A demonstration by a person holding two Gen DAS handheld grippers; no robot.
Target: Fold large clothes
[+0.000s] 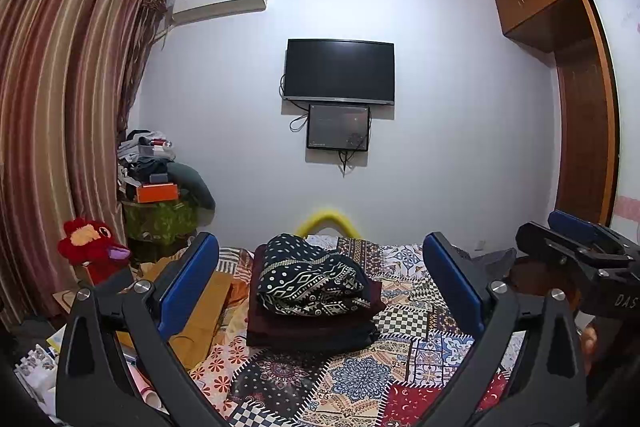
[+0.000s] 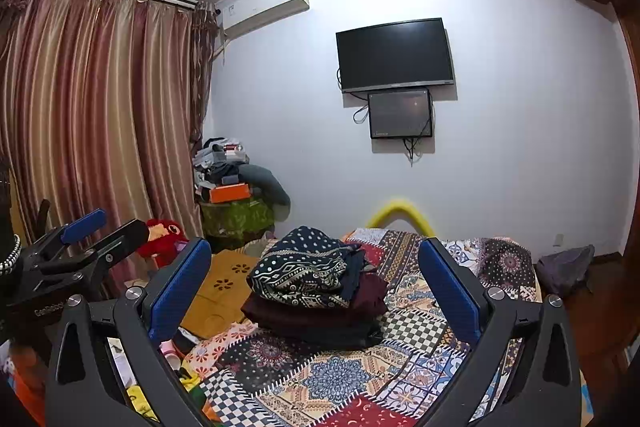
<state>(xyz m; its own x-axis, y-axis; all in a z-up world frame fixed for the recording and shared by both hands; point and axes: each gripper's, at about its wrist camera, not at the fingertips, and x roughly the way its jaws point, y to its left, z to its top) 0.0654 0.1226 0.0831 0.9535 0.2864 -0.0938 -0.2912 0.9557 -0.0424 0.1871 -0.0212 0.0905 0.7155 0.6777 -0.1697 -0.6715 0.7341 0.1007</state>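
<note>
Lying ahead of grippers point(image 1: 320, 279): folded clothes point(image 1: 312, 287)

clothes stacked on the bed

the folded clothes pile point(image 1: 312, 291) sits on the bed point(image 1: 360, 379). a stuffed toy point(image 1: 94, 247) is to its left. the tv point(image 1: 339, 71) hangs on the wall behind.

Each gripper point(image 1: 320, 291) point(image 2: 316, 291) has black angular arms, blue finger pads and silver screws.

Left hand-held gripper point(image 1: 320, 279) and right hand-held gripper point(image 2: 316, 279) gape wide, empty.
</note>
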